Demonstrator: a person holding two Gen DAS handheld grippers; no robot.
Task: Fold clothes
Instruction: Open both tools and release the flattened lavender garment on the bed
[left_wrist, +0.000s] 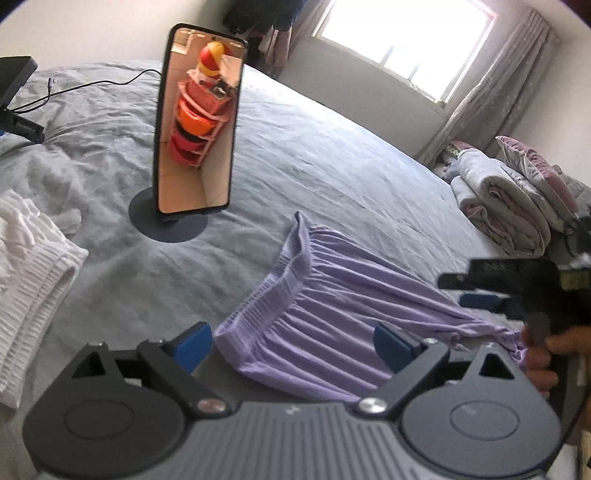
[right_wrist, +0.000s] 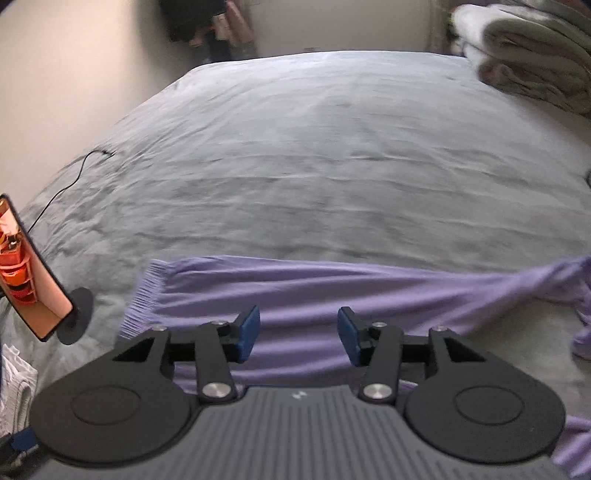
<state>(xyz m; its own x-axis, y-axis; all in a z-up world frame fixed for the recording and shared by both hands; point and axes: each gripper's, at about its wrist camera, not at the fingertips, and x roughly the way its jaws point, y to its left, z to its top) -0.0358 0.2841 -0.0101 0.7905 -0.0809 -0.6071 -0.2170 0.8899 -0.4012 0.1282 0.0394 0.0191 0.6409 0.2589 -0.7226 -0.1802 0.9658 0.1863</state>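
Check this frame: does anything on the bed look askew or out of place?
The purple pants lie flat at the waistband, but the leg end is twisted and bunched. A black cable trails loose across the bedsheet.

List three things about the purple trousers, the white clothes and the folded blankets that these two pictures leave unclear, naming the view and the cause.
- Purple trousers: right wrist view, the leg ends run off the right edge; the near part is hidden behind the gripper body.
- White clothes: left wrist view, cut by the left edge.
- Folded blankets: right wrist view, blurred and cropped at the corner.
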